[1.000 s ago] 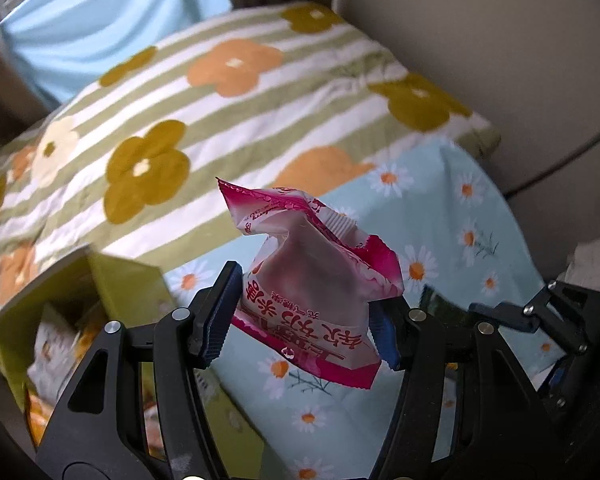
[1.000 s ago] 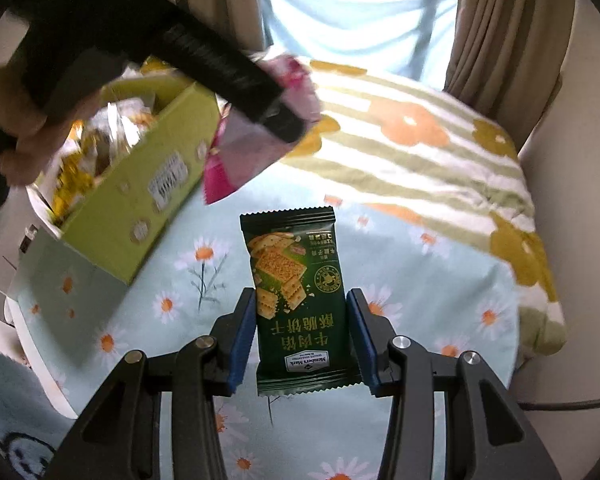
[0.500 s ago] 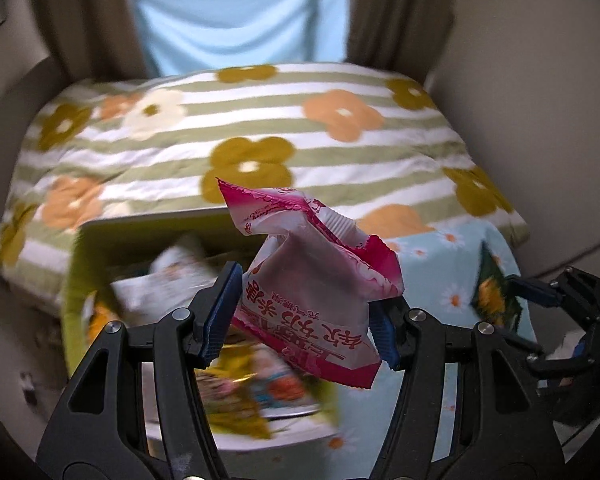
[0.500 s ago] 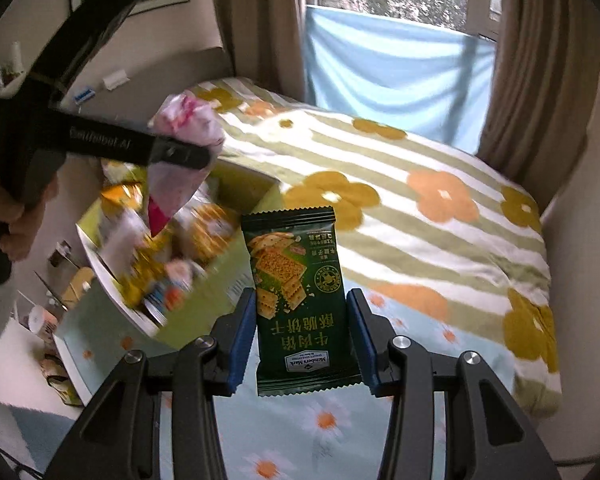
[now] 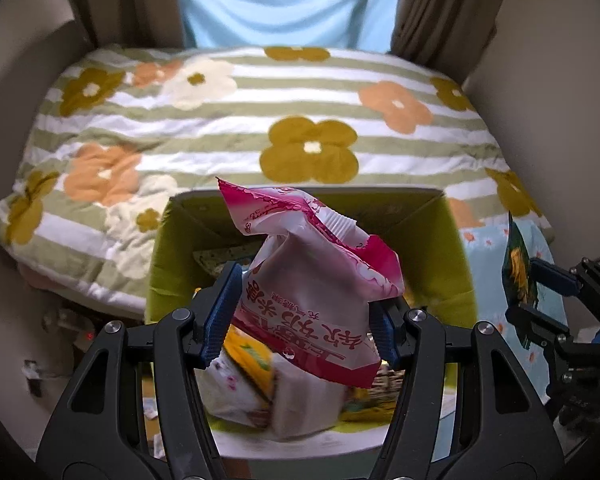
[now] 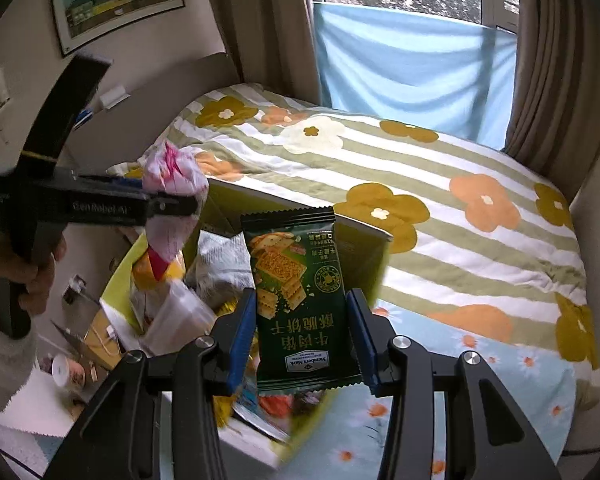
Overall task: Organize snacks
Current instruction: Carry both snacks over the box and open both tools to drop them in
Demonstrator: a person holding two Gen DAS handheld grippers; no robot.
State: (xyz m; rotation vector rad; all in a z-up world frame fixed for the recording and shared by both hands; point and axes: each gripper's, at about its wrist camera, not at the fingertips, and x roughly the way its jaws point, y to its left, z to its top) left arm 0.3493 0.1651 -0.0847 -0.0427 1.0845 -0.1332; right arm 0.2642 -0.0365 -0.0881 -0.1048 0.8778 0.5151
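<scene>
My left gripper is shut on a pink and white snack packet and holds it above the open yellow-green box, which holds several snack packets. My right gripper is shut on a dark green cracker packet, held upright over the box's right side. The left gripper with the pink packet shows at the left in the right wrist view. The right gripper and green packet show at the right edge of the left wrist view.
The box stands on a light blue daisy cloth at the near end of a bed with a striped flower quilt. Curtains and a blue sheet hang behind. Small items lie lower left.
Both grippers have swung left over the box, each still holding its packet. The box has come under the left gripper from the left side of view.
</scene>
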